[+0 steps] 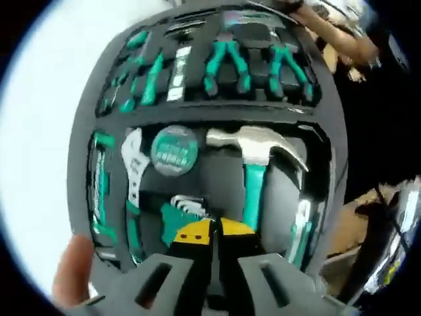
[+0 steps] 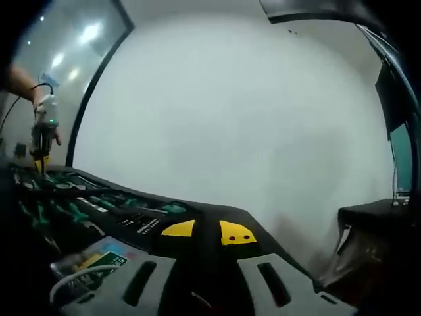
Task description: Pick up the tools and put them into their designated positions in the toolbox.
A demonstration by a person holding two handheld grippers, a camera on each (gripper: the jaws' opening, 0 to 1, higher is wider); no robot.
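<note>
My left fingers (image 1: 212, 232) hung over the open toolbox (image 1: 85, 131), tips nearly together and empty as far as I could tell. The hex-key set (image 1: 187, 209) lay just at eleven o'clock of them; the hammer (image 1: 256, 155) at one o'clock, its handle running toward me. My right fingers (image 2: 207, 232), similarly close-set and empty, sat at the toolbox's edge, farther from both.

Hammer (image 1: 253, 172) handle end and hex keys (image 1: 187, 209) behind the left gripper (image 1: 212, 238), far toolbox (image 1: 197, 112) tools blurred.
</note>
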